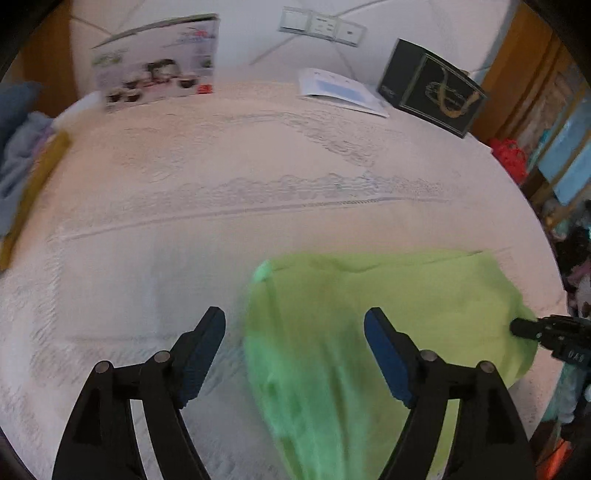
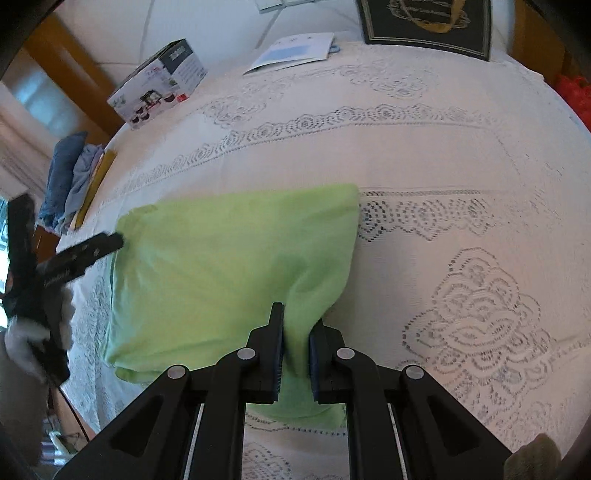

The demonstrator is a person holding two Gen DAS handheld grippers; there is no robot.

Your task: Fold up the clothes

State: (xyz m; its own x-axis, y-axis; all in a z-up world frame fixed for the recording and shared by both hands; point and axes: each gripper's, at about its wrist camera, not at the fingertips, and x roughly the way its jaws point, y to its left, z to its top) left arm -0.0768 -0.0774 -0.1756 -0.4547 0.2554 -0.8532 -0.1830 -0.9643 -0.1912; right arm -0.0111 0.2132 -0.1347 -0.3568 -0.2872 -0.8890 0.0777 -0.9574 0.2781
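Green cloth (image 2: 229,266): folded, lying flat on the lace cover (image 2: 461,155), lower centre of both views.
Right tool (image 2: 295,343): pressed together, pinching the cloth's near corner.
Left tool (image 1: 295,328): spread wide over the cloth's left edge, gripping nothing.
Surroundings: printed box (image 2: 159,85) upper left; pamphlet (image 2: 295,50) top centre; dark box (image 2: 424,26) upper right; blue clothes (image 2: 66,177) at left edge; red item (image 1: 508,158) at right edge. None lies on the cloth.
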